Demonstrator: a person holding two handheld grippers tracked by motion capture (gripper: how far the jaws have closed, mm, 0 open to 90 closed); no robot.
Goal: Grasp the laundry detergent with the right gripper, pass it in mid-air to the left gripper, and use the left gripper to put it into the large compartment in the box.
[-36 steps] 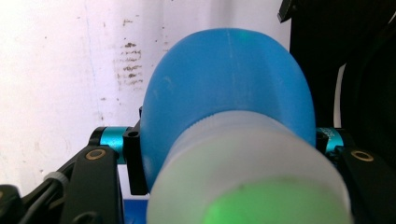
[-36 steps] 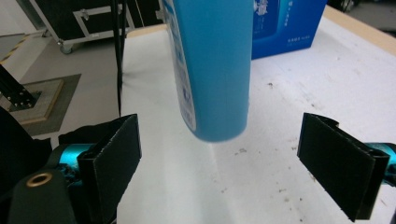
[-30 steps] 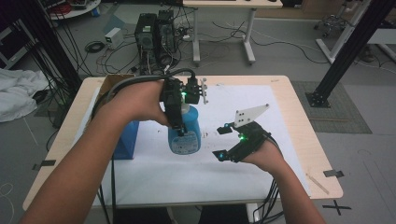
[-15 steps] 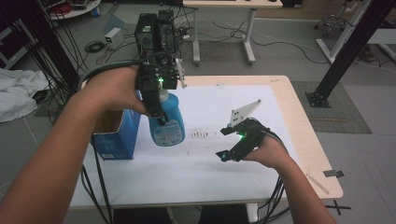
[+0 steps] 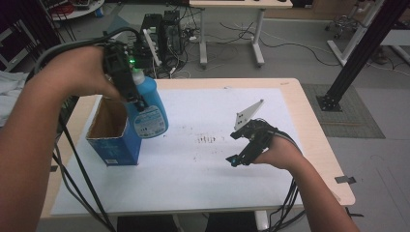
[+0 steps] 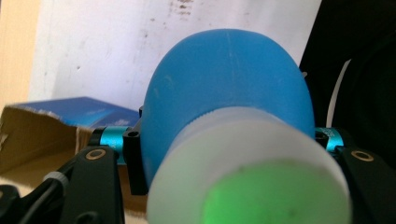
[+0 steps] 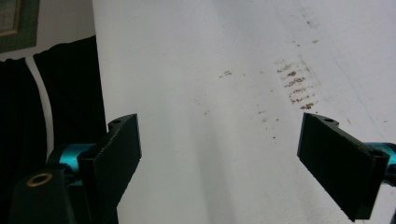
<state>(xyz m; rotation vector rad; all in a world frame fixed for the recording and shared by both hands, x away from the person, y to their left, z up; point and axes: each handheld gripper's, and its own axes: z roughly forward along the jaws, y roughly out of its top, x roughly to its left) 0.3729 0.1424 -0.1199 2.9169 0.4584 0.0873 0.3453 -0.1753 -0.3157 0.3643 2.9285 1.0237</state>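
One blue bottle [image 5: 147, 108] hangs clamped in left tool [image 5: 126, 84].

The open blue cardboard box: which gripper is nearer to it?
Left. The left gripper holds the blue bottle right beside the open blue cardboard box; the right gripper hovers across the white paper.

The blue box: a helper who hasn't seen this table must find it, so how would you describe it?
Start at the white sheet covering the table, then go to its left edge. The blue box stands there upright, top open, brown cardboard inside. Unlike the rounded blue bottle held above it by the left gripper, it is square-cornered.
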